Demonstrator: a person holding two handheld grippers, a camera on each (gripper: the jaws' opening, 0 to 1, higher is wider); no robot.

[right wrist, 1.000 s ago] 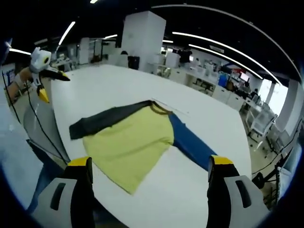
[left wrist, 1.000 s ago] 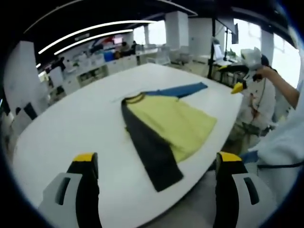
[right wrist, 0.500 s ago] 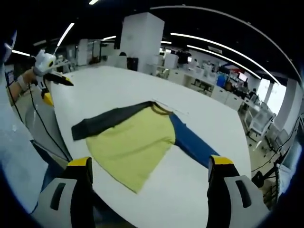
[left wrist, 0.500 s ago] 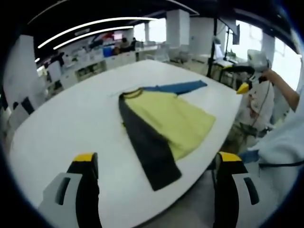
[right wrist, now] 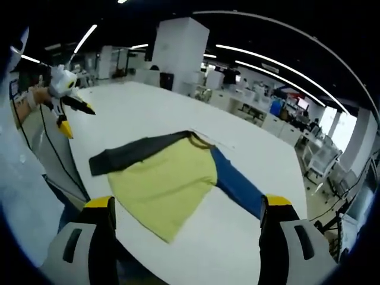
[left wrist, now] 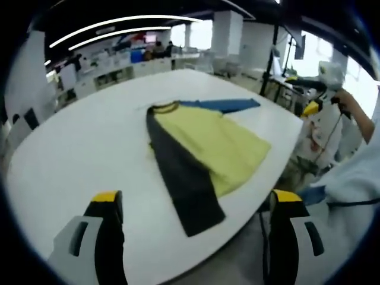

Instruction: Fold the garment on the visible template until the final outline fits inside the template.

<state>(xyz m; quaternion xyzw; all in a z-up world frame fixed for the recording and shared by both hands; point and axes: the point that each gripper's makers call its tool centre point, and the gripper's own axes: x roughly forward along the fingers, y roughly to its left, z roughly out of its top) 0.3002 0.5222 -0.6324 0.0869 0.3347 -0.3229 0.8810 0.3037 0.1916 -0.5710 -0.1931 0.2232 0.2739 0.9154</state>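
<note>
A long-sleeved shirt lies flat on the white table (left wrist: 83, 136), near its front edge. It has a yellow body (left wrist: 208, 142), a dark grey sleeve (left wrist: 184, 178) and a blue sleeve (left wrist: 225, 105). My left gripper (left wrist: 196, 199) hovers open above the table edge, short of the grey sleeve's end, holding nothing. In the right gripper view the yellow body (right wrist: 163, 181) lies between the grey sleeve (right wrist: 130, 155) and the blue sleeve (right wrist: 237, 187). My right gripper (right wrist: 187, 202) is open over the hem side, empty. Each gripper also appears in the other's view, in the air off the table: the right gripper (left wrist: 309, 98), the left gripper (right wrist: 66, 101).
The table (right wrist: 136, 110) is large and rounded, and its edge runs just below the shirt. A person in white (left wrist: 356, 172) stands at that edge, with a cable (right wrist: 50, 154) hanging by them. A thin faint line (right wrist: 215, 140) lies past the collar. Desks and chairs fill the background.
Both cameras have drifted slightly, so the shirt sits a little differently in each view. The shirt itself lies as before and both grippers stay open.
</note>
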